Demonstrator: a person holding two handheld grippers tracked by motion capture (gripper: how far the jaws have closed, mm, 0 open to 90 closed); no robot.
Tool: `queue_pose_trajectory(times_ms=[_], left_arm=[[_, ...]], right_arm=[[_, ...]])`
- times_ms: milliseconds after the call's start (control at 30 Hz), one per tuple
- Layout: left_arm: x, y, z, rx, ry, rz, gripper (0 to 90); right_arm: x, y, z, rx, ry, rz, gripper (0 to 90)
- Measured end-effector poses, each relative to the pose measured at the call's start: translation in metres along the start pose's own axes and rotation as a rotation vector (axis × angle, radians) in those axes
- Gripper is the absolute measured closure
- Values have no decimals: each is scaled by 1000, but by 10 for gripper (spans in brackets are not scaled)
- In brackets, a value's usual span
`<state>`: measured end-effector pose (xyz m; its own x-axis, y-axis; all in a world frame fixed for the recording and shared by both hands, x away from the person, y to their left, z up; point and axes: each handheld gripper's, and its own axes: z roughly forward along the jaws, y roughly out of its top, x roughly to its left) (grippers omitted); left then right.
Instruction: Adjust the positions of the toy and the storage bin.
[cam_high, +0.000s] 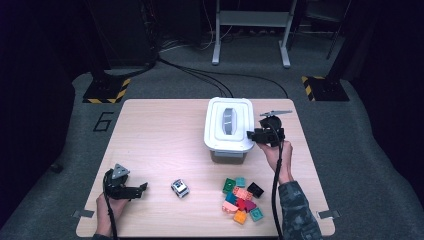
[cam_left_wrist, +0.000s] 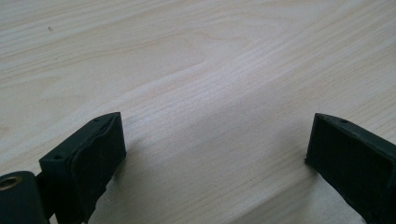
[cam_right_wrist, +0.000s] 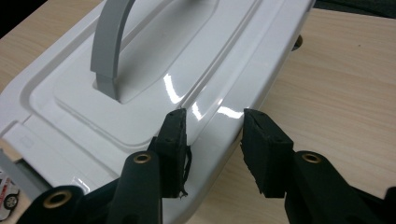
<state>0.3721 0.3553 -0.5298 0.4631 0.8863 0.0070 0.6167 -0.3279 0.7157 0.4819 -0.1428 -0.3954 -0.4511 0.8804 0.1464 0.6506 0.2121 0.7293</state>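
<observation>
A white box with a lid (cam_high: 229, 125) and a grey handle (cam_right_wrist: 109, 42) stands at the table's middle back. My right gripper (cam_high: 251, 134) reaches in from the box's right side. Its jaws straddle the lid's (cam_right_wrist: 140, 93) right rim: one pad rests over the lid's top, while the other stands just off the rim's outer edge, a sliver of table showing between them. My right gripper (cam_right_wrist: 212, 140) is narrowly open. My left gripper (cam_high: 144, 187) lies low at the front left, and in its own view the left gripper (cam_left_wrist: 215, 149) is wide open over bare wood.
A small white toy car (cam_high: 180, 188) sits at the front centre, to the right of my left gripper. A heap of several coloured bricks (cam_high: 241, 200) lies at the front right, beside the person's right forearm. The wooden table (cam_high: 160, 130) has free room on its left half.
</observation>
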Motion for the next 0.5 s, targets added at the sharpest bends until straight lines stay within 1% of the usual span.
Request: queue_pose_trajectory(times_ms=[33, 100, 133, 167, 200, 233, 267, 333, 400, 433, 467, 500], left_arm=[[0, 0, 0, -4, 0, -5, 44], [0, 0, 0, 0, 0, 0, 44], [0, 0, 0, 0, 0, 0, 44], [0, 0, 0, -4, 0, -5, 44], [0, 0, 0, 1, 0, 1, 44], [0, 0, 0, -1, 0, -1, 44], [0, 0, 0, -1, 0, -1, 44], [0, 0, 0, -4, -1, -6, 44], [0, 0, 0, -4, -1, -6, 44], [0, 0, 0, -4, 0, -5, 44], [-1, 0, 1, -11, 1, -15, 44], [-1, 0, 1, -11, 1, -15, 44]], right_arm=[[4, -1, 0, 0, 6, -12, 586], [13, -1, 1, 2, 14, -15, 568], [13, -1, 1, 2, 14, -15, 568], [17, -2, 2, -3, 20, -33, 565], [19, -1, 3, -7, 24, -43, 566], [22, -1, 3, -1, 27, -34, 567], [22, -1, 3, -1, 27, -34, 567], [27, 0, 4, -8, 57, -38, 566], [30, 0, 5, -7, 60, -38, 561], [34, 1, 7, -12, 72, -48, 560], [34, 1, 7, -15, 83, -51, 563], [35, 2, 8, -21, 91, -60, 564]])
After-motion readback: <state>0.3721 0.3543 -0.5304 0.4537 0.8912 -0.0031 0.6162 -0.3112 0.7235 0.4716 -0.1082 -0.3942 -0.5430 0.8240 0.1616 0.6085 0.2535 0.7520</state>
